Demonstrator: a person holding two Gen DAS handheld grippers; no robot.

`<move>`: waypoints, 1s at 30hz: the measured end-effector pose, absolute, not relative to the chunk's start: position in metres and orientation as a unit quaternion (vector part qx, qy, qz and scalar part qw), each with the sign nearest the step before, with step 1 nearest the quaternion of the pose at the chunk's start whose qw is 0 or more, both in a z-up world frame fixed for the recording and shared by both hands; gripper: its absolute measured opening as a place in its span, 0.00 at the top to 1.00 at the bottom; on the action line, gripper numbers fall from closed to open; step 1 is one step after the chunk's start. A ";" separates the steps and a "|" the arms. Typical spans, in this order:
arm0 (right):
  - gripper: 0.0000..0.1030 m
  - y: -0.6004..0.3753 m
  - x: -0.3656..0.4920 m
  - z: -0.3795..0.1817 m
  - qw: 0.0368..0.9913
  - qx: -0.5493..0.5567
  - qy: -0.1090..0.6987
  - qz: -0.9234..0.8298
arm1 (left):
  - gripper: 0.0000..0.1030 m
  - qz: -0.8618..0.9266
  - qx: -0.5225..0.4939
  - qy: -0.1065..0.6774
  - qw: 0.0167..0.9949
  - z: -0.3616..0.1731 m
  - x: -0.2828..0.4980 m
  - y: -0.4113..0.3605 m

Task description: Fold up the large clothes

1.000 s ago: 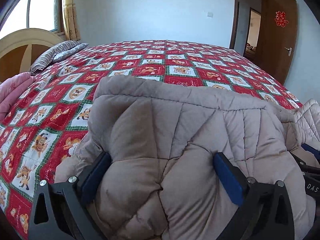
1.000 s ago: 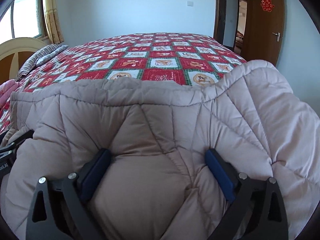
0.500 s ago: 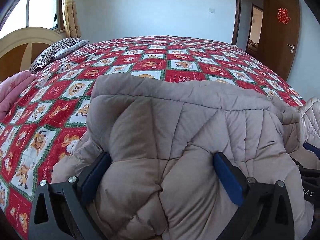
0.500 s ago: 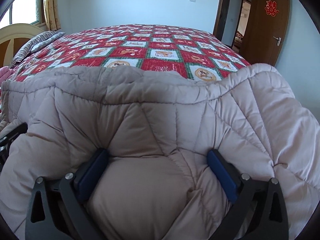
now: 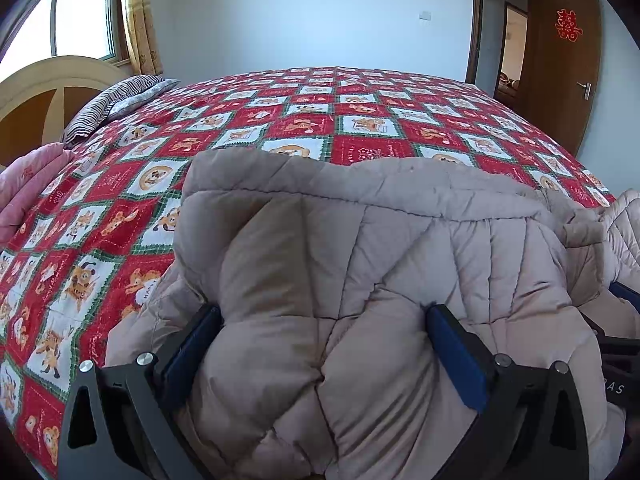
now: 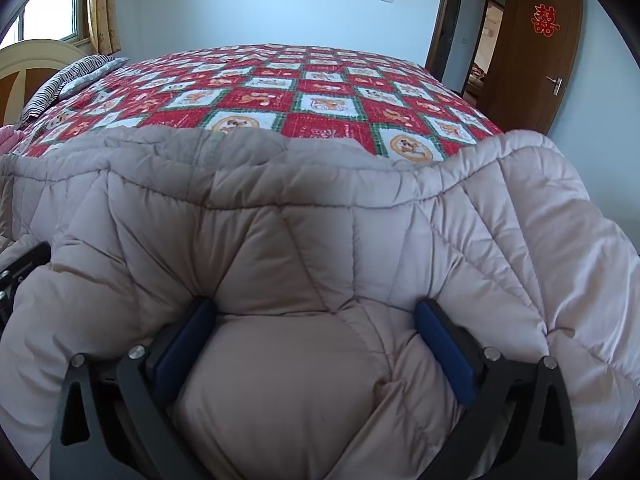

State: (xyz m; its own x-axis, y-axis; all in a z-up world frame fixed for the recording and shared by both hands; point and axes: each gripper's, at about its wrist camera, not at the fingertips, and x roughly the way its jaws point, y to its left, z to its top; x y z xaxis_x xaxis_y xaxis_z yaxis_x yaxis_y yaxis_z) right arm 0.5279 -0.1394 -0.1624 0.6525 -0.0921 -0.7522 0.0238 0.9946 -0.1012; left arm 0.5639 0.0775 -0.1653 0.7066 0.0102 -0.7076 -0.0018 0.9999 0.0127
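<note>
A large beige quilted puffer coat (image 5: pixel 360 264) fills the lower half of both views and lies over the near edge of the bed; it also shows in the right wrist view (image 6: pixel 320 240). My left gripper (image 5: pixel 320 344) is shut on a thick bunch of the coat, its blue pads (image 5: pixel 456 356) pressed into the padding. My right gripper (image 6: pixel 316 340) is shut on another bunch of the coat, blue pads (image 6: pixel 444 352) sunk in. The right gripper's body (image 5: pixel 616 356) shows at the left view's right edge.
The bed (image 5: pixel 320 120) has a red, white and green patchwork cover. A striped pillow (image 5: pixel 108 108) and a pink quilt (image 5: pixel 28 184) lie at the left by the curved headboard (image 5: pixel 44 88). A brown door (image 6: pixel 532 52) stands open at the right.
Both grippers, holding the coat, have moved forward and lower over the bed. The coat's far edge has advanced onto the cover.
</note>
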 end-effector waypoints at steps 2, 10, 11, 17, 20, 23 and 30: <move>0.00 -0.140 0.528 -0.163 0.908 -0.041 0.415 -0.032 | 0.01 0.024 0.014 0.382 0.924 -0.155 0.556 0.074; 0.03 -0.158 0.494 -0.122 0.926 -0.015 0.377 0.008 | 0.01 -0.013 0.005 0.322 0.947 -0.097 0.512 0.044; 0.03 -0.165 0.485 -0.112 0.935 -0.022 0.354 -0.001 | 0.01 -0.019 0.010 0.324 0.946 -0.099 0.514 0.037; 0.02 -0.230 0.489 -0.108 0.938 -0.024 0.329 -0.108 | 0.01 0.022 0.120 0.362 0.924 -0.156 0.536 -0.005; 0.00 -0.237 0.500 -0.135 0.929 -0.034 0.354 -0.102 | 0.01 0.023 0.109 0.346 0.932 -0.163 0.534 -0.001; 0.00 -0.229 0.503 -0.142 0.931 -0.042 0.347 -0.105 | 0.01 0.026 0.103 0.346 0.932 -0.167 0.536 0.002; 0.00 -0.232 0.511 -0.153 0.923 -0.034 0.372 -0.095 | 0.01 0.031 0.101 0.355 0.929 -0.172 0.540 -0.001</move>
State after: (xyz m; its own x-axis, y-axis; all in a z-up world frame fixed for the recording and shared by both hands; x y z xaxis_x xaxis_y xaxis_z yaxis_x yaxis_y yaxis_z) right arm 0.5109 -0.2318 -0.1527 0.7054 -0.2013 -0.6797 0.1500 0.9795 -0.1344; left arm 0.5403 -0.0012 -0.1722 0.7463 0.1294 -0.6529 0.0146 0.9775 0.2104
